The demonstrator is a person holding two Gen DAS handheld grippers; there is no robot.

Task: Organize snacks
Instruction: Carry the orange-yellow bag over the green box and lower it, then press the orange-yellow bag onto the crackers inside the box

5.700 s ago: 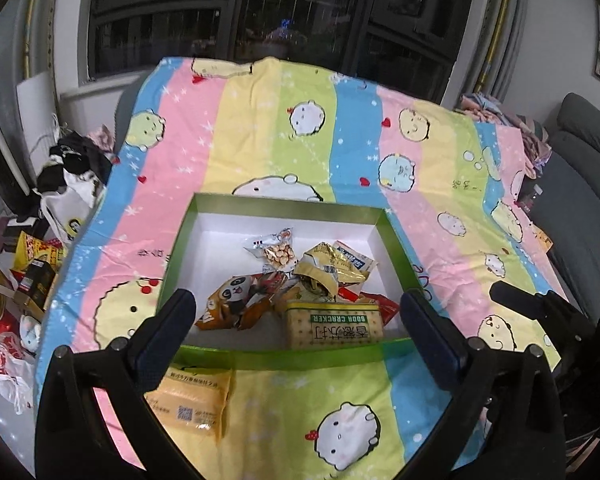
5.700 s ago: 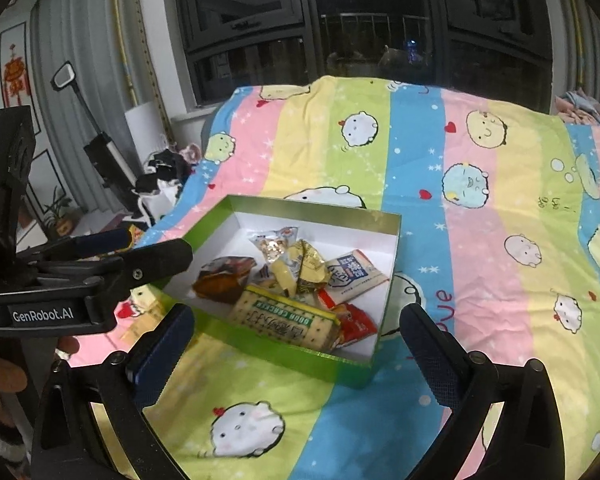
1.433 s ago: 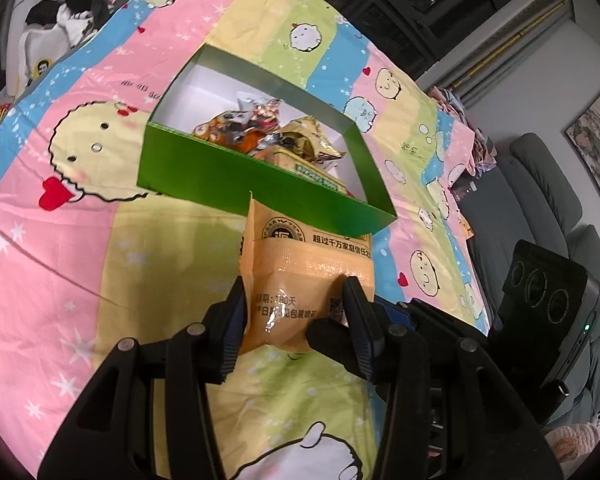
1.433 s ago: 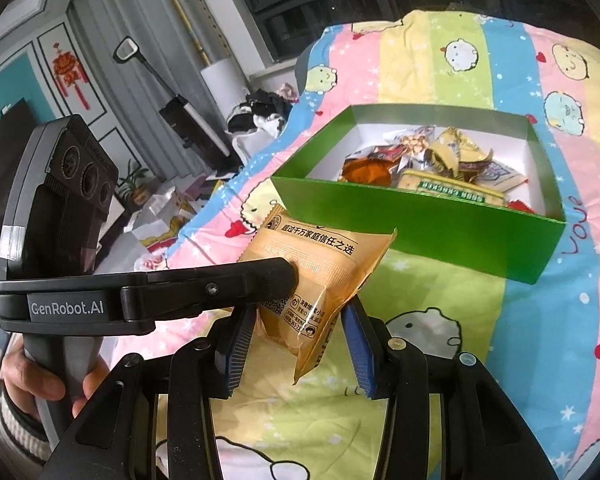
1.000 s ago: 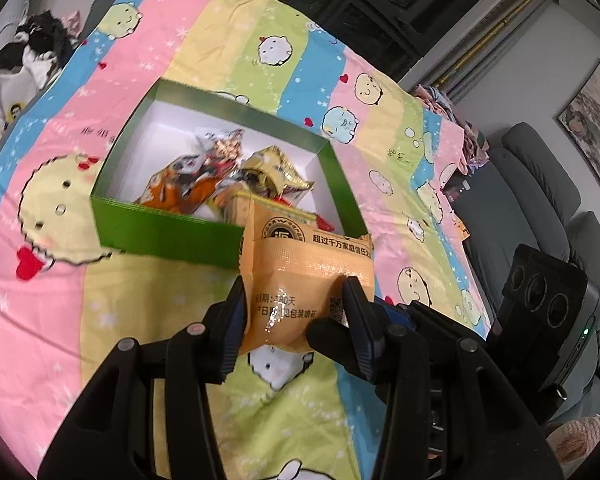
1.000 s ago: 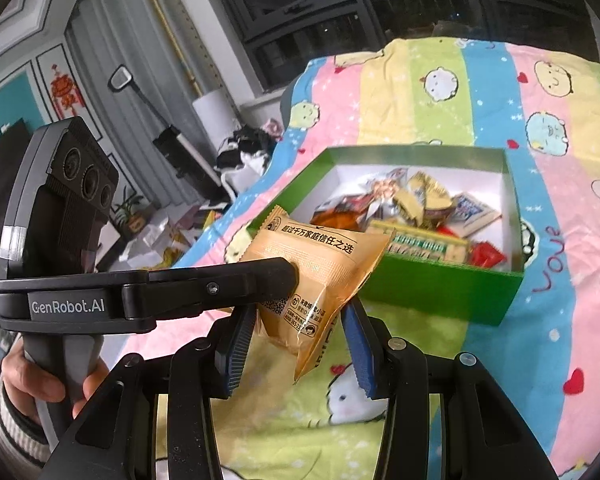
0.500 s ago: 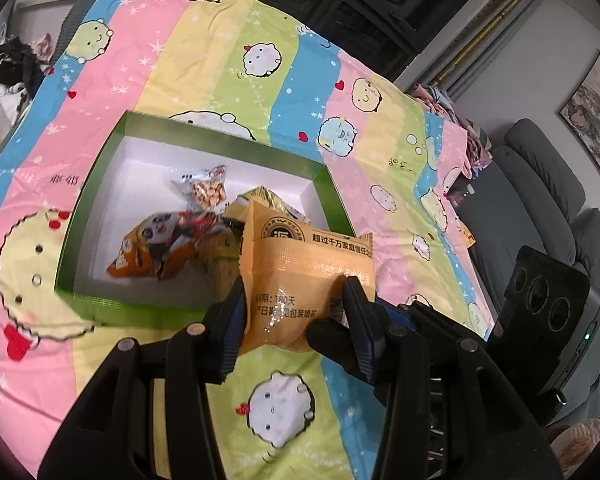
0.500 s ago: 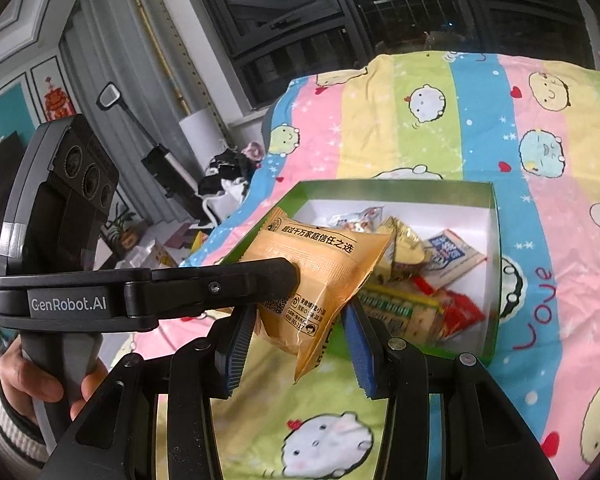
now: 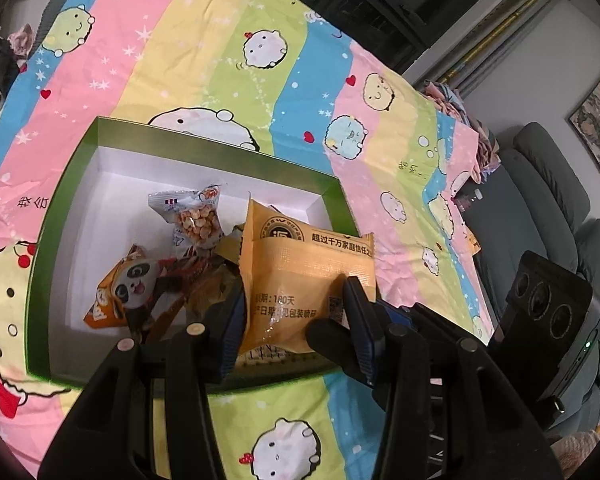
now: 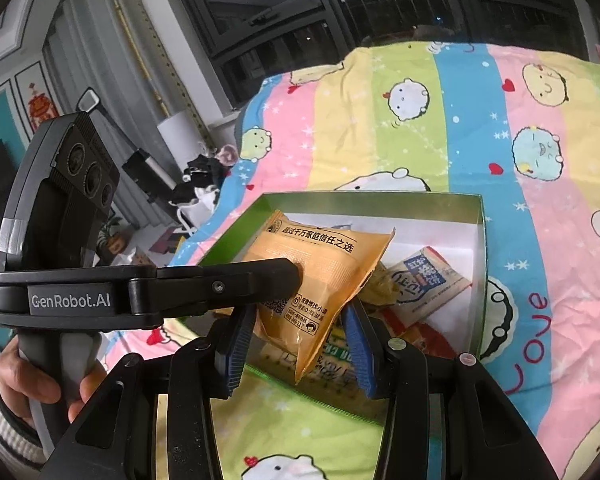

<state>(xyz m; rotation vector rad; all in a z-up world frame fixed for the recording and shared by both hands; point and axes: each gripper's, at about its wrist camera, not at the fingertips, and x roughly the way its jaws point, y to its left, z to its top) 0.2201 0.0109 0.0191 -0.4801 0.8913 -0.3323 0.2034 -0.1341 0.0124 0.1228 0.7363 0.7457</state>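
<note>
An orange snack packet (image 9: 304, 276) is held by both grippers over the near edge of a green box (image 9: 64, 184) with a white inside. My left gripper (image 9: 294, 320) is shut on the packet's lower part. My right gripper (image 10: 300, 336) is shut on the same packet (image 10: 320, 276) from beside it. In the right wrist view the left gripper's finger (image 10: 228, 284) lies across the packet. The box (image 10: 478, 240) holds several snacks: a panda packet (image 9: 128, 296), a clear bag of round nuts (image 9: 196, 220) and a white and blue packet (image 10: 428, 284).
The box lies on a bedspread (image 9: 180, 60) striped pink, yellow, green and blue. A grey sofa (image 9: 556, 208) stands to the right. Clothes and bags (image 10: 204, 176) lie on the floor to the left, by a window wall (image 10: 260, 12).
Both grippers have carried the orange packet up and forward, from in front of the box's near wall to above the box. The grips have not changed.
</note>
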